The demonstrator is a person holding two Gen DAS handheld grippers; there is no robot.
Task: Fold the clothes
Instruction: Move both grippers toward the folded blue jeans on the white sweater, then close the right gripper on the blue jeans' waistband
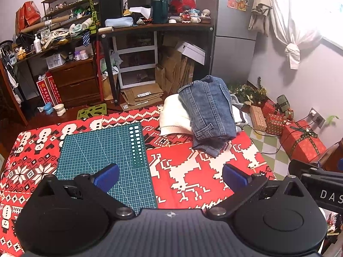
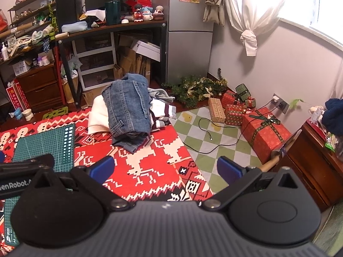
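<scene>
Clothes: I see the pile of clothes [image 1: 205,111] at the far right corner of the table, with folded blue jeans [image 2: 126,107] on top, a white sweater [image 1: 175,115] beneath on the left and a striped garment [image 2: 164,114] at the right.
Left gripper: my left gripper [image 1: 170,176] hovers over the near table, blue fingers spread wide, nothing between them.
Right gripper: my right gripper [image 2: 165,169] is likewise released and empty, at the table's right edge.
Nearby: a green cutting mat [image 1: 107,156] lies left of the pile, apart from it.
Edges: the red patterned tablecloth [image 1: 203,171] ends just right of the pile; wrapped gift boxes [image 2: 265,132] and a black cable [image 2: 205,137] lie on the floor beyond.
Open room: I have bare cloth between the grippers and the jeans.
</scene>
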